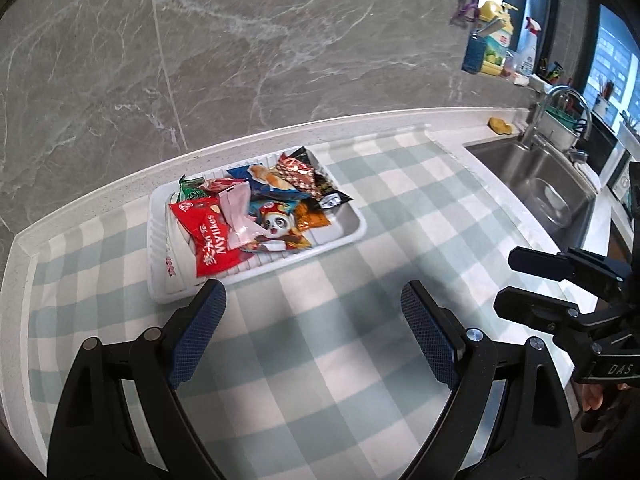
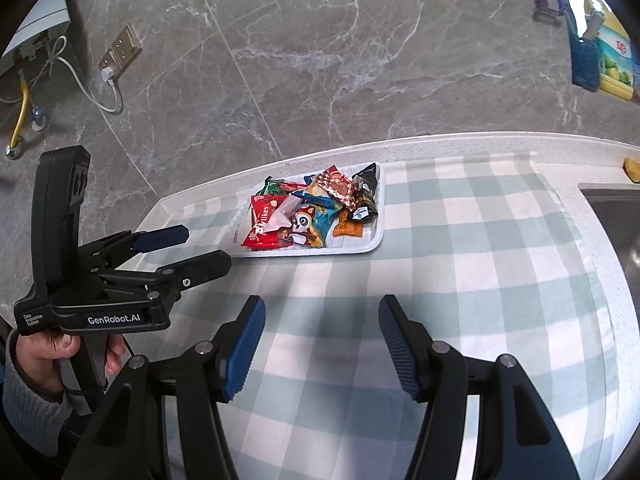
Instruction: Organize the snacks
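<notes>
Snacks [image 1: 256,208] lie heaped in the white tray [image 1: 160,280], which sits on the checked cloth [image 1: 320,360] of the counter [image 1: 448,140], near its back edge. None lies outside the tray, so the pile fits either a gathered lot or one awaiting sorting. I hold my left gripper [image 1: 314,328] and right gripper [image 2: 322,346] wide and empty, short of the tray, likely to keep it in view.

Glossy crinkled foil and plastic snack packets [image 1: 256,208] in a smooth white ribbed plastic tray [image 1: 352,232], matt pale green and white checked cloth [image 1: 320,344], polished grey veined stone wall [image 1: 240,48], brushed steel sink [image 1: 532,176], textured blue rubber pads [image 2: 244,344] on matt black plastic fingers.
</notes>
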`<action>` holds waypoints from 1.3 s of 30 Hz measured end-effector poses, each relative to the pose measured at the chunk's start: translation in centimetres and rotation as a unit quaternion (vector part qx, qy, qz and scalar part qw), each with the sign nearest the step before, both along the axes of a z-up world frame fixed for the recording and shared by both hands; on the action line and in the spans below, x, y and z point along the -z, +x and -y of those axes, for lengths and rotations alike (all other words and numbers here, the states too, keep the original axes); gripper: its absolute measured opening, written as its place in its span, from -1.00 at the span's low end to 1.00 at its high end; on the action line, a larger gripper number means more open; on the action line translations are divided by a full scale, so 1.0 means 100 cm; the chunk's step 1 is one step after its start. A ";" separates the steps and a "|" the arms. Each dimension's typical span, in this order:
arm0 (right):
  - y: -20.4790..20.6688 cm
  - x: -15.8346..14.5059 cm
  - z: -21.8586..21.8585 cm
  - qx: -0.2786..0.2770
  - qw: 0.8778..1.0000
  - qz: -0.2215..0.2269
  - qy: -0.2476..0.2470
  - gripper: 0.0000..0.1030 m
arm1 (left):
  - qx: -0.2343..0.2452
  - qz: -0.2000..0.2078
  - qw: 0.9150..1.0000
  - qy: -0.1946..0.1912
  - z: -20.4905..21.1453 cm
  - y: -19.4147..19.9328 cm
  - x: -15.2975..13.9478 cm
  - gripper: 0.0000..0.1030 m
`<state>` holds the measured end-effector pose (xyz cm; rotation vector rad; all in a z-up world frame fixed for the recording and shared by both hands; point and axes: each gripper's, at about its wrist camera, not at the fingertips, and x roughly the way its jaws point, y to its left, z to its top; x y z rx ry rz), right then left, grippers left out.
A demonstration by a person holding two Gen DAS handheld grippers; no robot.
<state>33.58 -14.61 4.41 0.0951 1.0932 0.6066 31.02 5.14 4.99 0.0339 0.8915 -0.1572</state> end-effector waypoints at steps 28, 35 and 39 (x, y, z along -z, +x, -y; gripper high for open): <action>-0.061 -0.074 0.046 -0.014 0.996 0.092 -0.016 0.34 | -0.011 0.069 0.997 0.026 0.062 -0.103 -0.063 0.74; -0.071 -0.078 0.049 -0.025 0.994 0.101 -0.021 0.34 | -0.023 0.063 0.997 0.025 0.063 -0.119 -0.058 0.74; -0.074 -0.078 0.050 -0.028 0.994 0.100 -0.021 0.34 | -0.028 0.057 0.998 0.024 0.059 -0.121 -0.052 0.74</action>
